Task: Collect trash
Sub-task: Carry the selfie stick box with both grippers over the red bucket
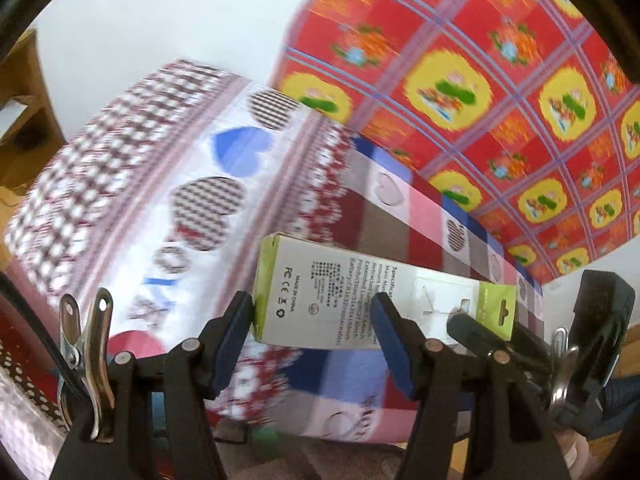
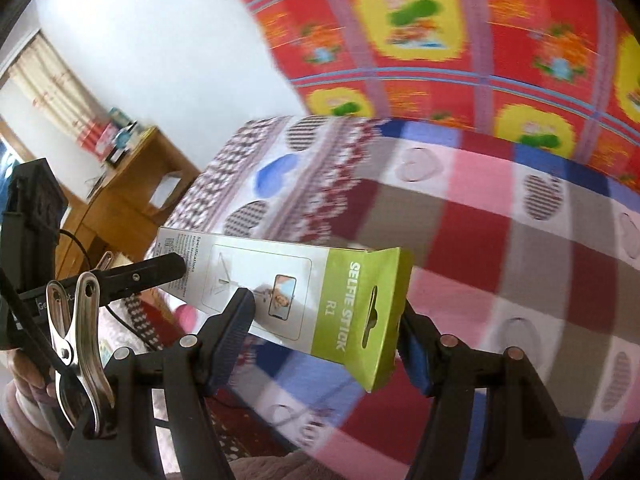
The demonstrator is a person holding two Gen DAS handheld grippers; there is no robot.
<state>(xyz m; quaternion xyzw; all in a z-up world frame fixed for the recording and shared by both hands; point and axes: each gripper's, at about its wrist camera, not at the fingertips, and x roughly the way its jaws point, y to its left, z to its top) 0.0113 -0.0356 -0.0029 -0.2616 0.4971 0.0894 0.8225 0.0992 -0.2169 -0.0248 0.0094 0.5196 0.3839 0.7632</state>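
Both my claws grip one selfie stick box (image 1: 360, 300), held in the air above the bed (image 1: 180, 208). My left claw (image 1: 312, 312) clamps its white printed end across the width, pads pressed on both long edges. My right claw (image 2: 326, 320) clamps the green hang-tab end, one pad on the white face edge, the other behind the green flap. From the right wrist view the left claw's finger (image 2: 160, 268) shows touching the box's far end. Box is closed at the left end as far as I can tell; the green tab flap folds out at the right end; contents not visible. Open air all round the box, bed cover well below. A red and yellow patterned quilt (image 1: 500, 80) rises behind the bed against the white wall (image 1: 160, 12). A wooden desk (image 2: 132, 188) stands beside the bed's far edge, books (image 2: 108, 132) on top. Background is motion-blurred.
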